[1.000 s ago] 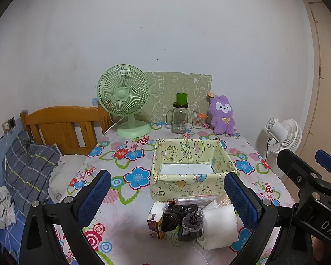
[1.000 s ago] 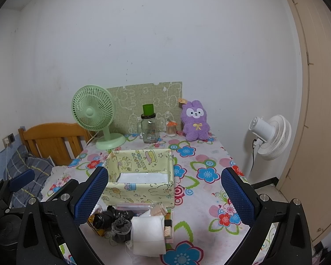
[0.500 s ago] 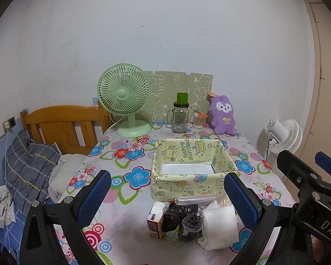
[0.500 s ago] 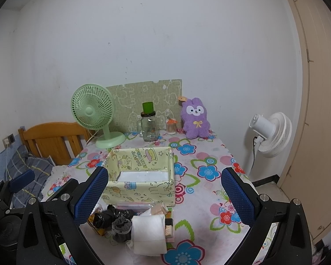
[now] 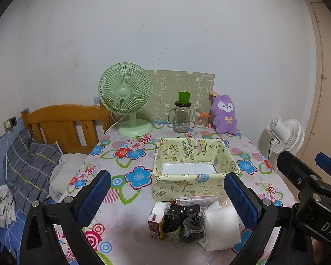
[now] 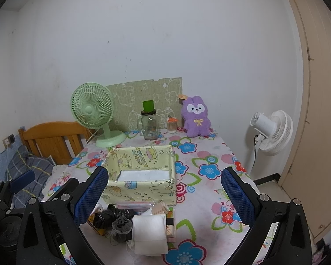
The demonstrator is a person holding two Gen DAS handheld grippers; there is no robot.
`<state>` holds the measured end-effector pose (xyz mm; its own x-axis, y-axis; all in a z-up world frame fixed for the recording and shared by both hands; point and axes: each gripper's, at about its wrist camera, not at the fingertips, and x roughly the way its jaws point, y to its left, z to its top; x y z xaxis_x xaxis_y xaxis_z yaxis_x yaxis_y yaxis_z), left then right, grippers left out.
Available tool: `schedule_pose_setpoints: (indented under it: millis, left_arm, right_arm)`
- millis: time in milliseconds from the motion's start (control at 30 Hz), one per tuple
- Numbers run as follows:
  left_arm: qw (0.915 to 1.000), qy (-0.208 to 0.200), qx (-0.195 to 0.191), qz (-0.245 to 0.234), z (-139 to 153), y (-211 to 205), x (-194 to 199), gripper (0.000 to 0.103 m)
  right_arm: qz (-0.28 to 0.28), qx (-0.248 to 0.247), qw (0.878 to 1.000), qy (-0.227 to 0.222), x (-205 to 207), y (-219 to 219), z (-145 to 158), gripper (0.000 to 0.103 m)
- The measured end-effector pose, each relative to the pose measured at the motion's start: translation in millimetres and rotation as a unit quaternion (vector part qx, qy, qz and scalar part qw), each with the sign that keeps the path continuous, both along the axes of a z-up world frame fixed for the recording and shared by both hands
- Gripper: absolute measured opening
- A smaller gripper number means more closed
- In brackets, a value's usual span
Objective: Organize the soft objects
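A yellow cartoon-print fabric box [image 5: 187, 184] [image 6: 143, 191] stands mid-table with only a white base inside. In front of it lies a small pile: a white foam roll [image 5: 221, 226] [image 6: 150, 234], a grey sock bundle [image 5: 193, 224] [image 6: 121, 226], a black bundle [image 5: 176, 216] [image 6: 106, 217], a tissue pack [image 5: 156, 219] and a clear bag [image 5: 196, 199]. A purple plush rabbit [image 5: 224, 114] [image 6: 196, 117] sits at the back. My left gripper [image 5: 166, 196] and right gripper [image 6: 164, 195] hover open above the pile, holding nothing.
A green desk fan [image 5: 126, 97], a glass jar with a green lid [image 5: 182, 116] and a small toothpick jar [image 5: 201, 120] line the table's back edge. A wooden bed with bedding [image 5: 31, 165] lies left. A white floor fan [image 6: 271, 132] and a door [image 6: 315, 132] are right.
The right wrist view has shifted slightly, with the table scene a little lower and nearer. The left view is unchanged. Both grippers stay open.
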<state>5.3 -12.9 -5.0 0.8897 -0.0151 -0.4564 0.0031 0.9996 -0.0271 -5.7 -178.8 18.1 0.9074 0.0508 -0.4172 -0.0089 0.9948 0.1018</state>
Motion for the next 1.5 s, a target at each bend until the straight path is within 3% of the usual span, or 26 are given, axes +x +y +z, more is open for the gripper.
schedule_pose_setpoints:
  millis: [400, 767, 1500]
  left_arm:
    - [1.0000, 0.007, 0.001, 0.000, -7.6, 2.4, 7.8, 0.100]
    - [0.9997, 0.024, 0.008, 0.006, -34.0, 6.6, 18.5, 0.095]
    - [0.9941, 0.108, 0.009, 0.005, -103.2, 17.7, 51.2, 0.078]
  right_arm:
    - [0.004, 0.003, 1.000, 0.007, 7.6, 6.8, -8.2, 0.103]
    - [0.012, -0.001, 1.000, 0.026, 19.7, 17.1, -28.9, 0.103]
    - [0.012, -0.003, 0.994, 0.111, 55.5, 39.4, -98.6, 0.096]
